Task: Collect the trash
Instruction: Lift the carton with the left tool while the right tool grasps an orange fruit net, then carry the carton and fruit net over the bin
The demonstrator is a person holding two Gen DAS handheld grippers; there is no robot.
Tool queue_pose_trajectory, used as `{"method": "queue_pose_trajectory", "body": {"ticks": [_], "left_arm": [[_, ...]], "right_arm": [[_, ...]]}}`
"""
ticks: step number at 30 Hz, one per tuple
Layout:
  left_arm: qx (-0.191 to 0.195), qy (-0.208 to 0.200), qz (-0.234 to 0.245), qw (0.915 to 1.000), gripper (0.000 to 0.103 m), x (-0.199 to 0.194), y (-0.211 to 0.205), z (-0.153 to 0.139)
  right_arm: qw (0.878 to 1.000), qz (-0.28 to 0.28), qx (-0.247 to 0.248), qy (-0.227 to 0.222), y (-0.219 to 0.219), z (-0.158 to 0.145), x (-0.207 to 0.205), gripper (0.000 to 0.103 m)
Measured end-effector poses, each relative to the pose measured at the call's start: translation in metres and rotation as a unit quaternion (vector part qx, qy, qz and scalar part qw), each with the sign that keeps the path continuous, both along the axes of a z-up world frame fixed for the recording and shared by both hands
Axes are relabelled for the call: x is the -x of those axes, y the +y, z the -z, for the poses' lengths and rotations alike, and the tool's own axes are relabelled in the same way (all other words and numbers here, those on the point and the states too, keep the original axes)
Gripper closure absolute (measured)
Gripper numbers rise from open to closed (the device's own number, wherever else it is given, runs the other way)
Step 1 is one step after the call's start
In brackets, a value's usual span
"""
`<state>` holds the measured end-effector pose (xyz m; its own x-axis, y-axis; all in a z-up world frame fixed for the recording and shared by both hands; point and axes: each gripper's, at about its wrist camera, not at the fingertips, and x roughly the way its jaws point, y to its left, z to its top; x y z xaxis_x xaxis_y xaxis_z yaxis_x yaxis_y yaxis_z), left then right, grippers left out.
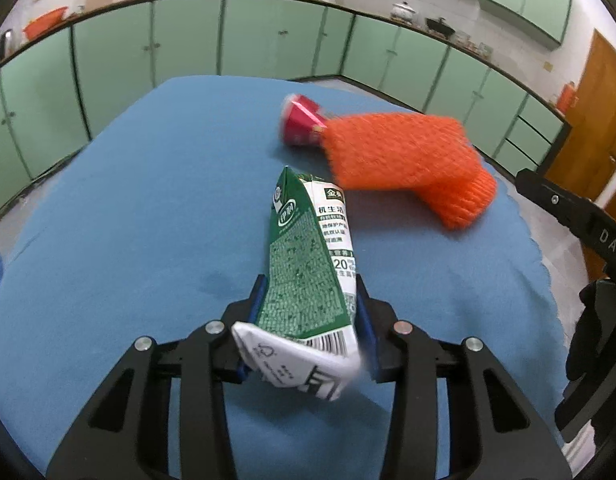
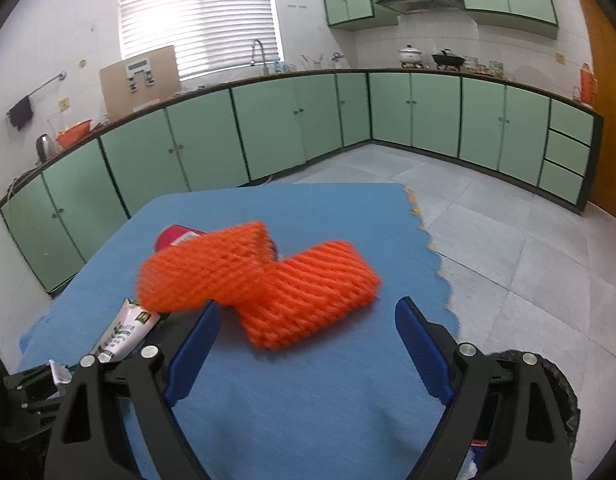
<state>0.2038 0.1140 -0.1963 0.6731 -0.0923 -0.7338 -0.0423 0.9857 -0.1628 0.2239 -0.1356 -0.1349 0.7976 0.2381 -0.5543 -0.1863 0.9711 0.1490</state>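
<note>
My left gripper (image 1: pixel 310 292) is shut on a crushed green and white milk carton (image 1: pixel 308 264) and holds it above the blue table mat (image 1: pixel 147 200). The carton also shows in the right wrist view (image 2: pixel 125 330) at the lower left. Orange foam fruit netting (image 1: pixel 404 156) lies on the mat beyond the carton, folded into two lobes. A red paper cup (image 1: pixel 301 120) lies on its side behind the netting. My right gripper (image 2: pixel 308 320) is open and empty, its blue pads just short of the netting (image 2: pixel 267 284). The cup (image 2: pixel 173 236) peeks out behind the netting.
Green kitchen cabinets (image 2: pixel 267 128) line the far walls beyond the mat. Grey tiled floor (image 2: pixel 508 240) lies off the mat's jagged right edge. The right gripper's body (image 1: pixel 588 232) shows at the right edge of the left wrist view. A dark rim (image 2: pixel 548 380) sits at the lower right.
</note>
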Motion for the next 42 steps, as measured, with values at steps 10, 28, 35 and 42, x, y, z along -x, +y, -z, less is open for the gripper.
{"method": "queue_pose_trajectory", "body": {"ticks": [10,28,35,42], "left_arm": [[-0.016,-0.010,-0.024,0.9995,0.064,-0.030,0.018,-0.006],[-0.019,-0.010,-0.031,0.9993,0.064,-0.035,0.024,-0.007],[-0.020,-0.014,-0.020,0.9995,0.064,-0.030,0.015,-0.014],[-0.018,-0.028,-0.004,0.9994,0.064,-0.023,0.003,-0.027]], "right_arm": [[0.999,-0.036,0.004,0.012,0.040,0.010,-0.022,0.019],[0.989,-0.116,-0.050,0.075,0.040,0.025,-0.043,0.093],[0.990,-0.117,-0.059,0.055,0.024,0.010,-0.021,0.094],[0.993,-0.104,-0.047,0.034,0.002,-0.014,0.001,0.095]]}}
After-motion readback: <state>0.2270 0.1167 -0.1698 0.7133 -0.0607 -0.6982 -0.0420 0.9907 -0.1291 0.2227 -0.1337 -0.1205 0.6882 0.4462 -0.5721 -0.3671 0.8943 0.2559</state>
